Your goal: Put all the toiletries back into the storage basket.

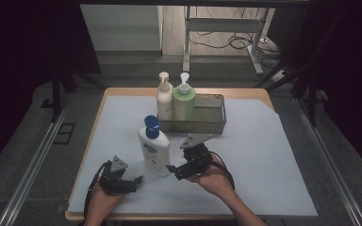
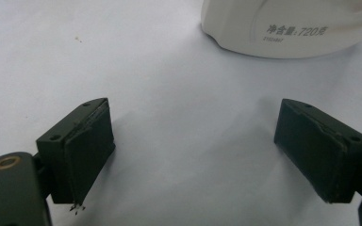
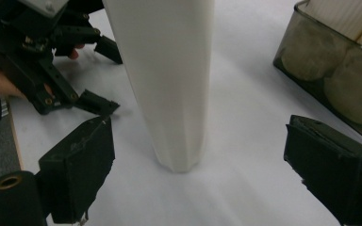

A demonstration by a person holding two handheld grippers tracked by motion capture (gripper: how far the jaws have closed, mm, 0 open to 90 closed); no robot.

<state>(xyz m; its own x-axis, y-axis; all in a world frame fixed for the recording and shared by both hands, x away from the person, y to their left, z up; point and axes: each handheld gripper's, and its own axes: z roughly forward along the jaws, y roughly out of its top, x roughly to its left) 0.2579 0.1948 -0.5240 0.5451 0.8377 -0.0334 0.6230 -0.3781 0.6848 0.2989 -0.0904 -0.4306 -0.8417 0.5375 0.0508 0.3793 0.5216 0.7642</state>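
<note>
High view: two pump bottles (image 1: pixel 175 99) already stand at the left end of the metal tray (image 1: pixel 215 123) near the table's far edge, while the white bottle (image 1: pixel 154 150) waits upright before it. I hold the right gripper (image 1: pixel 173 170) just beside that bottle, jaws wide and gripping nothing; the left gripper (image 1: pixel 136 181) sits open and empty nearby. Grasping and loading remain, I judge.
</note>
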